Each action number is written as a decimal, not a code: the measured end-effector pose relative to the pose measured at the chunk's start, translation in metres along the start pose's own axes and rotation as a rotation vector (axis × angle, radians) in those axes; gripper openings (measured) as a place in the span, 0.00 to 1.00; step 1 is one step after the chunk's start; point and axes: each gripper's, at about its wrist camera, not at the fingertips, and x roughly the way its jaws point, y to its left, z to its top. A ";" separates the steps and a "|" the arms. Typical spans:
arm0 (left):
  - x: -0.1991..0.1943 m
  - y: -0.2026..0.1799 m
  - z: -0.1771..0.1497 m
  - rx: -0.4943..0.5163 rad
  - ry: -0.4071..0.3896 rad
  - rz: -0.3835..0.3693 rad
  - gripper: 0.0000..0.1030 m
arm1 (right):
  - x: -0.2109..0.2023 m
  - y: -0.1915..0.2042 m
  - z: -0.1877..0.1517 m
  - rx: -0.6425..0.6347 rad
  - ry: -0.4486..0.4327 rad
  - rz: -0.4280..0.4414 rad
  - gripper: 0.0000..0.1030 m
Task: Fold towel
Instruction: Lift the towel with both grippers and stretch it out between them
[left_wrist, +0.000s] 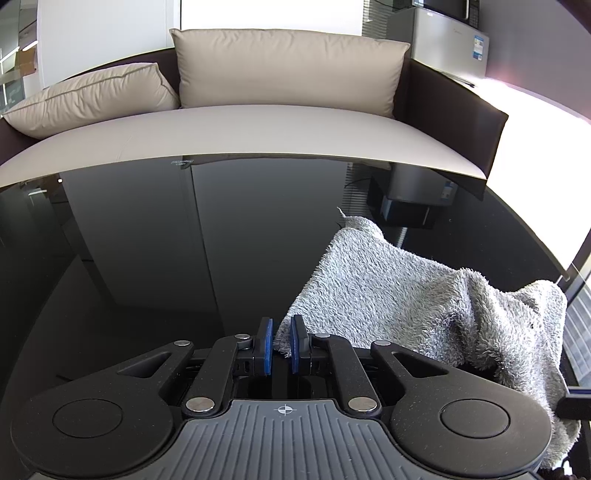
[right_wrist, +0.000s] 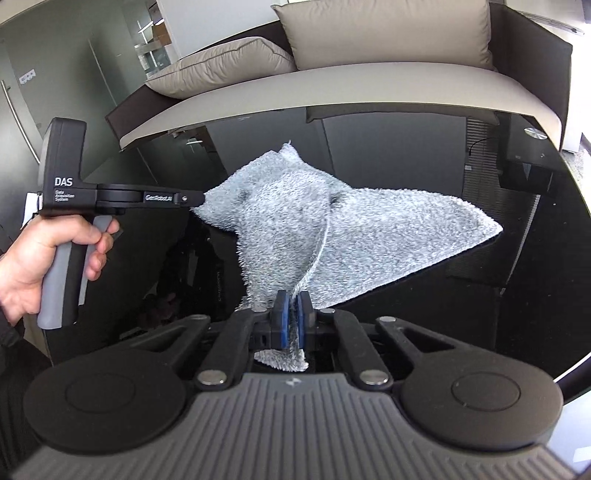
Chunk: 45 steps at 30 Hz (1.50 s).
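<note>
Towel (right_wrist: 332, 229) clamped in both the right gripper (right_wrist: 290, 319) and left gripper (left_wrist: 281, 345); only right view shows hand (right_wrist: 44, 258).

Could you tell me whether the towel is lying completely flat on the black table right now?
No, the towel is lifted and draped between the left tongs and the right tongs, both pinching it above the black table.

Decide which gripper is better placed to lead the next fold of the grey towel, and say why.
Right, probably: the right gripper has the towel clamped deep, cloth showing behind its pads, while the left gripper pinches only a corner's tip, likelier to slip.
</note>
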 end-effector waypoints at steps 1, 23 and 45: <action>0.000 -0.001 0.000 0.002 0.000 0.001 0.09 | -0.002 -0.003 0.001 0.002 -0.014 -0.025 0.04; -0.010 -0.002 -0.005 -0.008 0.014 -0.022 0.09 | -0.046 -0.035 0.015 0.024 -0.351 -0.230 0.02; -0.026 -0.005 -0.019 0.005 0.023 -0.044 0.09 | -0.035 -0.046 0.028 -0.004 -0.348 -0.232 0.02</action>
